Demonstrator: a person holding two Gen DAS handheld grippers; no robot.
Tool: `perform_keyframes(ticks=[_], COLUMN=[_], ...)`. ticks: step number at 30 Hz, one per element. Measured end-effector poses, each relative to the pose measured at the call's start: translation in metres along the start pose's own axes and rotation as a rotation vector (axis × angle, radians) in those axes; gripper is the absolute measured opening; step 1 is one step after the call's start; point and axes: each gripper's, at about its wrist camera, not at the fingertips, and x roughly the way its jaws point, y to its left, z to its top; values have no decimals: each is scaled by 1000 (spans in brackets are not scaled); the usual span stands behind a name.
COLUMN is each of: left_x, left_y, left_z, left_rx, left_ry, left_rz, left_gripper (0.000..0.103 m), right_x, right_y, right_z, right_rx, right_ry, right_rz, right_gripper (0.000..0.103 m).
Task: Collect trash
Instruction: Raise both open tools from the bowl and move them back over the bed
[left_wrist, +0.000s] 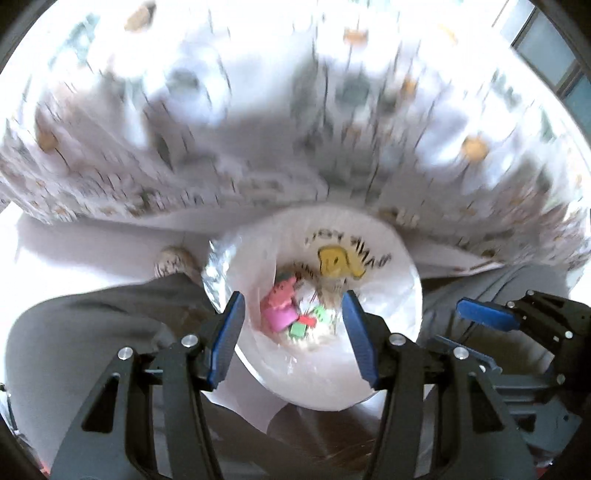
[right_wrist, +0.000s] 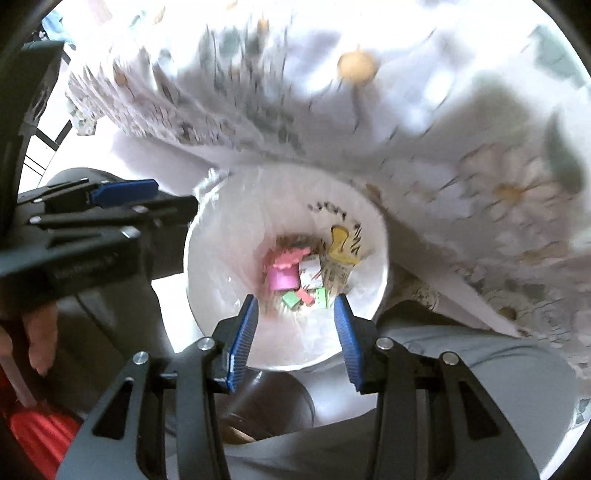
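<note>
Seen from above, a white trash bin (left_wrist: 388, 376) lined with a clear plastic bag (left_wrist: 229, 258) stands on the floor beside a table draped in a blurred floral cloth (left_wrist: 258, 155). Left of the bin hangs the left gripper (left_wrist: 293, 336), its blue-padded jaws parted with nothing between them. At the bottom of the bin lies the trash (left_wrist: 291, 314): pink, green, red and white scraps, well below both grippers. Right of the bin hangs the right gripper (right_wrist: 295, 332), jaws likewise apart and empty. The person's grey-clad legs (right_wrist: 461, 369) flank the bin.
</note>
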Motion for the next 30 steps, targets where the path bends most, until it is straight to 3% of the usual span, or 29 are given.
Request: perform_keyframes(ticks=[9,17,27,30], left_x=[-76,-126,-152,-153], left_y=[-15,-25,-34,-35], left_z=[52,122,193,214], left_rx=[32,64,160,198], left_ry=[-157,-279,-344,-368], left_rz=[-49,-80,-56,-48], left_gripper=[60,60,60,65], right_x=[-89,-163,-206,-209], right_y=[-21,-43,-70,-76], right_z=[34,92,167,186], right_rx=[-15,-36,-43,-49], right_ry=[-200,-387,-482,-499], right_rz=[-32,-82,-108,-123], right_gripper=[49,50,52,54])
